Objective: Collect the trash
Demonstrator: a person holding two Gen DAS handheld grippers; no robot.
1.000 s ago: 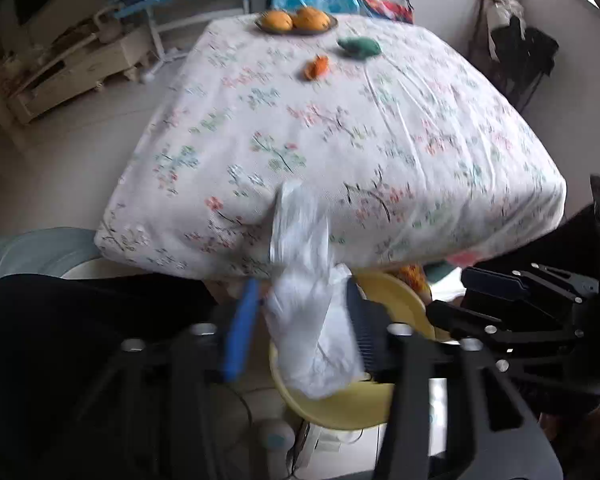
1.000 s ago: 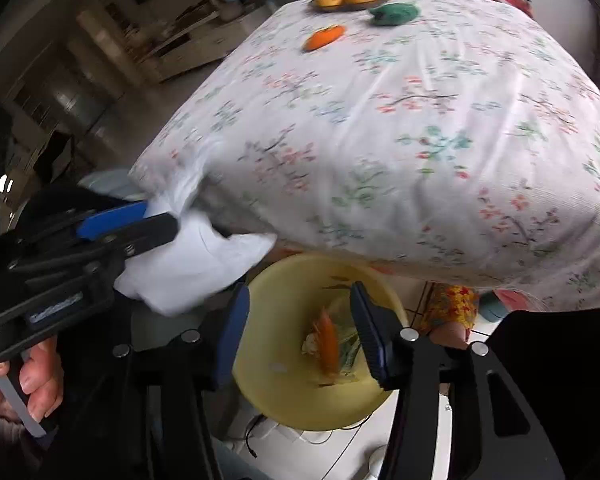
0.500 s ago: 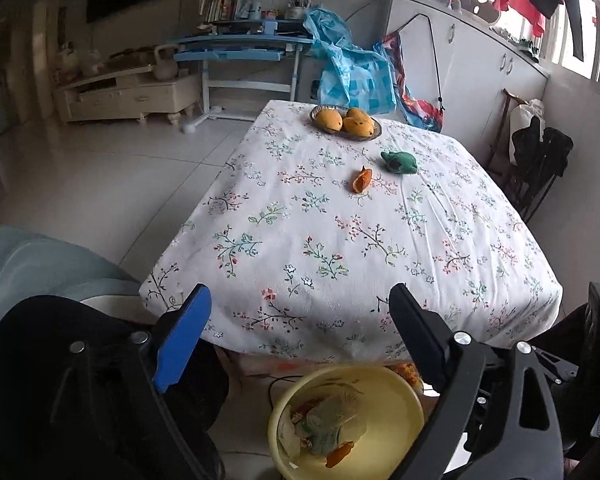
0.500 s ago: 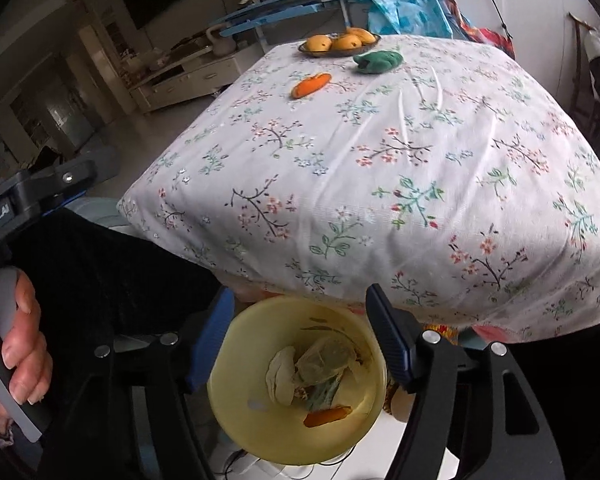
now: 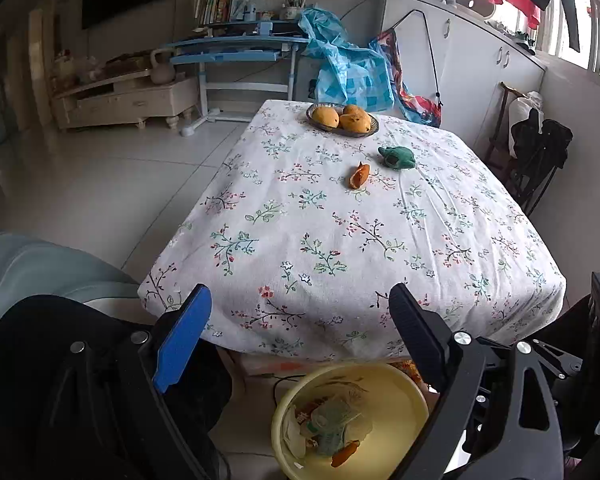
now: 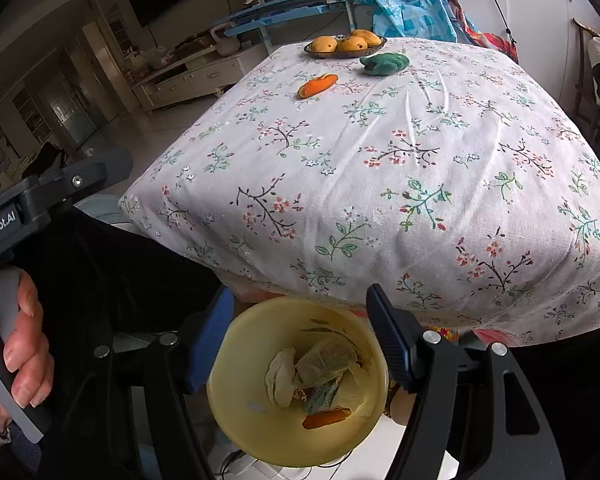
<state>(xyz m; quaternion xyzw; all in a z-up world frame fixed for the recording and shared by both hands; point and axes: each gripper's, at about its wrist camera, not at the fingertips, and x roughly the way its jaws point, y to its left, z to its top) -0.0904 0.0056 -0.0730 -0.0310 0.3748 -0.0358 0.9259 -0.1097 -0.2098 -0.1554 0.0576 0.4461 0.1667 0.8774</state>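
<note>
In the left wrist view, the left gripper [image 5: 296, 340] now stands wide open and empty; the crumpled white tissue it pinched a second ago is gone, apparently dropped into the round yellow plastic bin [image 5: 404, 380] at the lower centre (among wrappers and peel). An orange peel piece [image 5: 358, 175] remains on the floral-clothed worktop [image 5: 340, 240], upper centre.

In the right wrist view, the right gripper [image 6: 300, 340] is parted, empty, over the bin [image 6: 236, 400]; the peel [image 6: 317, 85] looks next.

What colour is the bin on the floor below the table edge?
The bin is pale yellow, clearest in the right wrist view.
</note>
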